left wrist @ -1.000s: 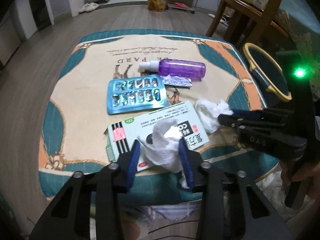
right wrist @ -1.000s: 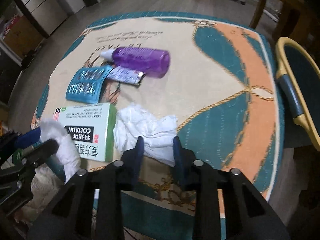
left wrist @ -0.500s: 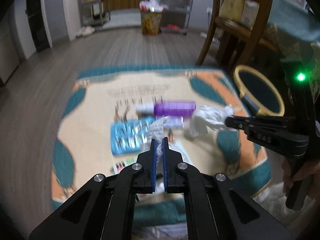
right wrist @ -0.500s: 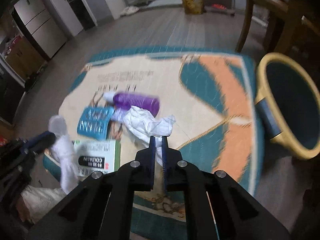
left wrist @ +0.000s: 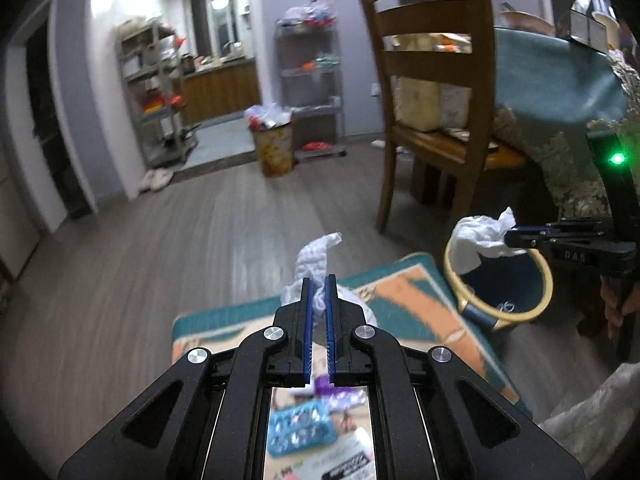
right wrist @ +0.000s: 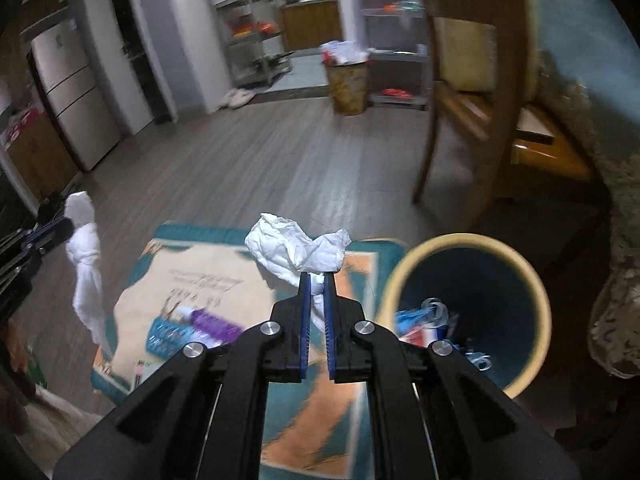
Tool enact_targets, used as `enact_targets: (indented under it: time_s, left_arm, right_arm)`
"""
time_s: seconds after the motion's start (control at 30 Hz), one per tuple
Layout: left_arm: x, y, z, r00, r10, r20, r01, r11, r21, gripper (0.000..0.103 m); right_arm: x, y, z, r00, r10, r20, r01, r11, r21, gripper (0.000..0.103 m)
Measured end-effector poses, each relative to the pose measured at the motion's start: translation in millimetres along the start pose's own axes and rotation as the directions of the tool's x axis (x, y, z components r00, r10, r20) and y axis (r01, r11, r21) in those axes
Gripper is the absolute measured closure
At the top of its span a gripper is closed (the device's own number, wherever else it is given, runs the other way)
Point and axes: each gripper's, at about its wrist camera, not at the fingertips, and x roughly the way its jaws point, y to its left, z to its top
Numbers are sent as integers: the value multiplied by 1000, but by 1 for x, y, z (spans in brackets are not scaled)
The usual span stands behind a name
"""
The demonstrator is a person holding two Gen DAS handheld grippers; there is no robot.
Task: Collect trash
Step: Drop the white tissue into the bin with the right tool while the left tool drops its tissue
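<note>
Tissue wads are featherlight, floppy stuff: left tool pinches one wad, right tool pinches another near the bin. Grab the bulk so nothing tears.

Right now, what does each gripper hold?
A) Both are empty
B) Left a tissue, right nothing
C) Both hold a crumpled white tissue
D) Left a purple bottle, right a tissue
C: the left gripper is clamped on a white tissue, and the right gripper is clamped on another tissue close to the bin; the purple bottle lies on the mat.
</note>
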Motion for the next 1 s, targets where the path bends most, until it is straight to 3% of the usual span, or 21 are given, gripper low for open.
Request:
enact_targets:
  time_s: [0.3,0.63,0.83,1.0]
  left_arm:
    - [65,-47,21,990,-143,-13,143,989,-41,96]
    - [140,-143,23,951,-291,-100,293,956,7,96]
    - [175,-195,13,925,-348,-155,356,934,26,96]
    - [195,-217,8,923,-348,-165,358,933,33,96]
  right_arm:
    - [14,-94,-14,997,-67,-36,72,985,156,97]
    - [47,-173,-33,981,-123,-152,160,952,260,97]
    - [48,-196,-43,972,-147,-182,194,942,276,97]
    - [45,-207,-55,968,-151,-203,207,934,292,97]
